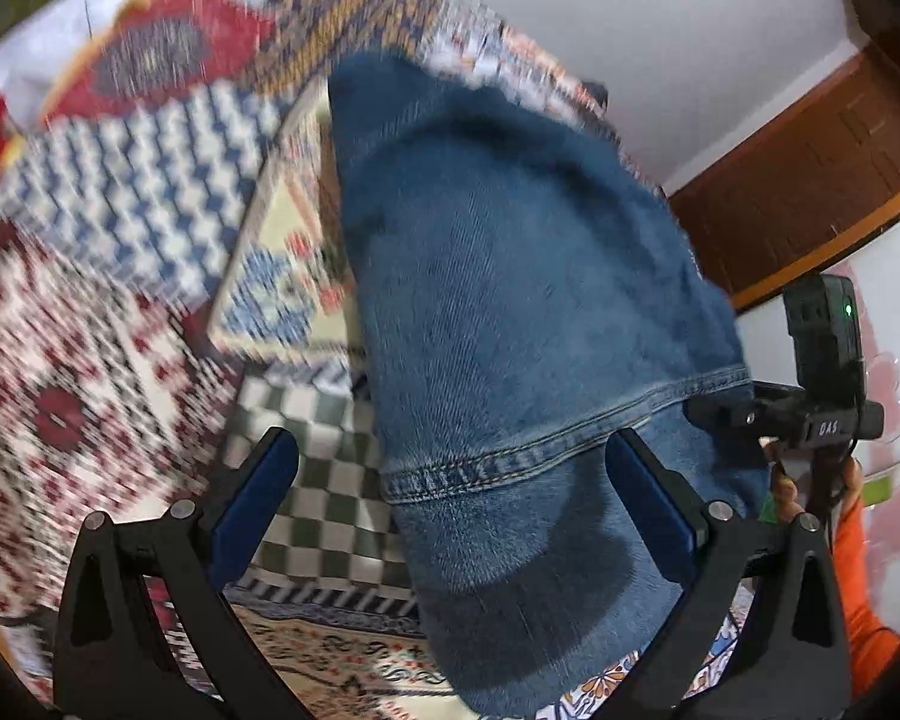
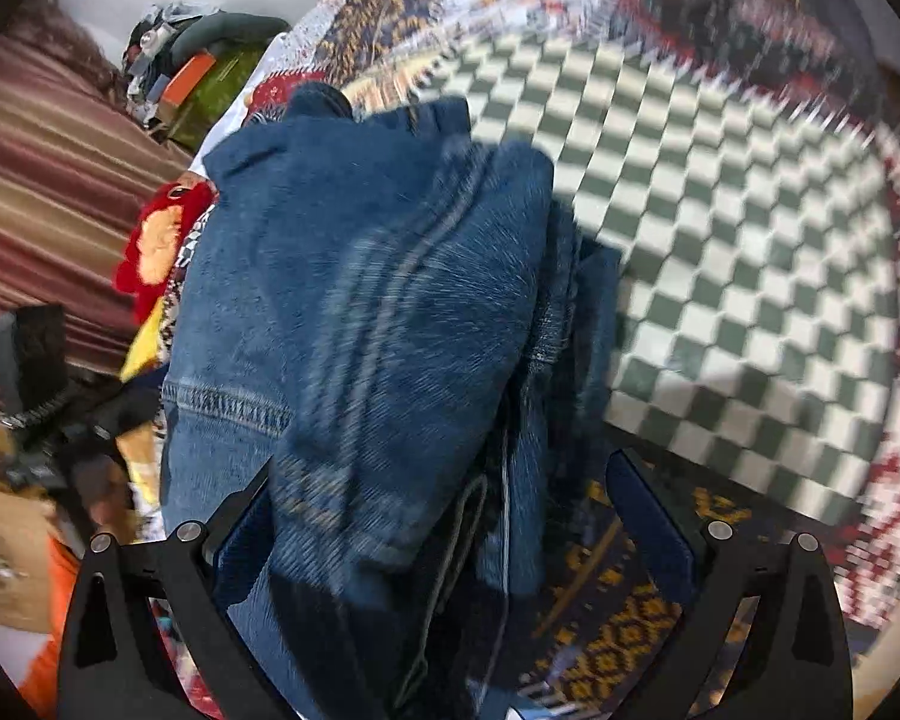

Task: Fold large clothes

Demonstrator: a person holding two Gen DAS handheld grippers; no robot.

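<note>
A pair of blue denim jeans [image 1: 510, 312] hangs in front of the left wrist camera, with a stitched hem crossing between my left gripper's [image 1: 450, 480] blue pads. The left jaws stand wide apart and the denim drapes over the right finger [image 1: 648, 492]. In the right wrist view the bunched jeans [image 2: 360, 312] fill the space between my right gripper's [image 2: 438, 504] pads, also spread wide. The cloth lies against the left pad [image 2: 240, 540]. The right gripper's body [image 1: 822, 372] shows at the right edge of the left view. Both views are motion-blurred.
A patchwork patterned cover with a green-and-white checked panel [image 2: 720, 240] lies underneath. A red and yellow cloth [image 2: 156, 240] lies at the left. A striped brown fabric [image 2: 42, 180] and clutter [image 2: 192, 66] are beyond. A wooden door frame [image 1: 810, 180] stands at the right.
</note>
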